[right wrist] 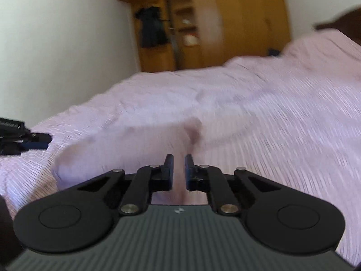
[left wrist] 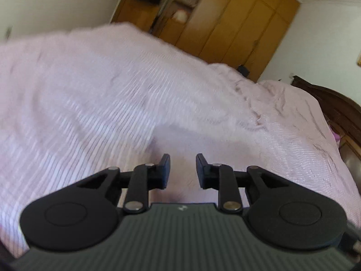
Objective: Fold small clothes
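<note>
A small pale pink garment [right wrist: 126,144] lies flat on the pink striped bedspread [right wrist: 282,117], just ahead of my right gripper [right wrist: 179,162]. Its jaws stand a narrow gap apart with nothing between them. In the left wrist view the same pale garment [left wrist: 203,140] lies ahead of my left gripper [left wrist: 182,161], which is open and empty above the bedspread [left wrist: 79,103]. Both views are blurred by motion. The left gripper [right wrist: 33,140] shows at the left edge of the right wrist view.
A wooden wardrobe [left wrist: 225,22] stands beyond the bed, with open shelves and a dark garment [right wrist: 151,27] hanging on it. A dark wooden headboard [left wrist: 334,103] is at the right. White walls [right wrist: 56,33] flank the bed.
</note>
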`<state>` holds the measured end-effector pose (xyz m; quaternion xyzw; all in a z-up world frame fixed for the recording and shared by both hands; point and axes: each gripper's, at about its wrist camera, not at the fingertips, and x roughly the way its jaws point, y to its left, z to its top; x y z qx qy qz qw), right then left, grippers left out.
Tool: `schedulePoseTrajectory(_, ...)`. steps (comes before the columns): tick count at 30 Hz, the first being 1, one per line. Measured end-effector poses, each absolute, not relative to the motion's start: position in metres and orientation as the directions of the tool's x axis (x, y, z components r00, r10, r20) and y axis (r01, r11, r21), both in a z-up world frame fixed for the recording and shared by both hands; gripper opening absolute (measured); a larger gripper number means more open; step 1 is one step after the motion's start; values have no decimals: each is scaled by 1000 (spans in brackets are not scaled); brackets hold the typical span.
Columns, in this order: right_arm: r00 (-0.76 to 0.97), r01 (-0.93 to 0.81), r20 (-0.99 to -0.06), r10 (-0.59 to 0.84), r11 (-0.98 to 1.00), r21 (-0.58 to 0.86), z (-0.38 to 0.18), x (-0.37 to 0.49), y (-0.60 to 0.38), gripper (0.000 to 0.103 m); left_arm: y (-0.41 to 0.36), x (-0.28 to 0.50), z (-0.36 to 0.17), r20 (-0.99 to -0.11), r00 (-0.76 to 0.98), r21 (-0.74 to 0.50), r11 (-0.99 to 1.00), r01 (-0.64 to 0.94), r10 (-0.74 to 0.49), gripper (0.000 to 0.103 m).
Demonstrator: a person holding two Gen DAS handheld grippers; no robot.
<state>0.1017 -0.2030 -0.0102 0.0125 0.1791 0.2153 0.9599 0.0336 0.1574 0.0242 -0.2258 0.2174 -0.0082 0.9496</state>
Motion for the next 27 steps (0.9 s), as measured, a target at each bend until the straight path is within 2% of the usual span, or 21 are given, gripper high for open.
schedulePoseTrajectory(3, 806, -488, -330, 492, 867, 99, 2, 128, -180, 10, 129, 57, 35, -394, 905, -379, 925, -3, -158, 25)
schedulePoseTrajectory(4, 790, -511, -335, 514, 853, 104, 1, 136, -171, 10, 122, 68, 33, -412, 900, -354, 935, -12, -145, 15)
schedulePoseTrajectory(5, 784, -526, -331, 525, 845, 95, -3, 143, -163, 10, 118, 77, 28, -431, 893, -345, 938, -29, -131, 10)
schedulePoseTrajectory(7, 790, -522, -331, 515, 849, 75, -14, 156, -152, 9, 117, 94, 12, -472, 873, -354, 934, -57, -126, 5)
schedulePoseTrajectory(11, 763, -493, -433, 479, 865, 88, -48, 169, -147, 3, 119, 110, -21, -532, 840, -331, 939, -94, -103, 5)
schedulePoseTrajectory(15, 772, -481, -416, 481, 869, 114, -71, 165, -156, 0, 131, 120, -52, -550, 823, -367, 926, -90, -138, 2)
schedulePoseTrajectory(22, 773, -461, -430, 467, 878, 125, -63, 168, -148, 0, 129, 113, -47, -551, 827, -339, 935, -100, -111, 3)
schedulePoseTrajectory(27, 803, -448, -395, 446, 889, 93, -55, 142, -149, 0, 122, 98, -41, -539, 837, -316, 944, -99, -93, 3)
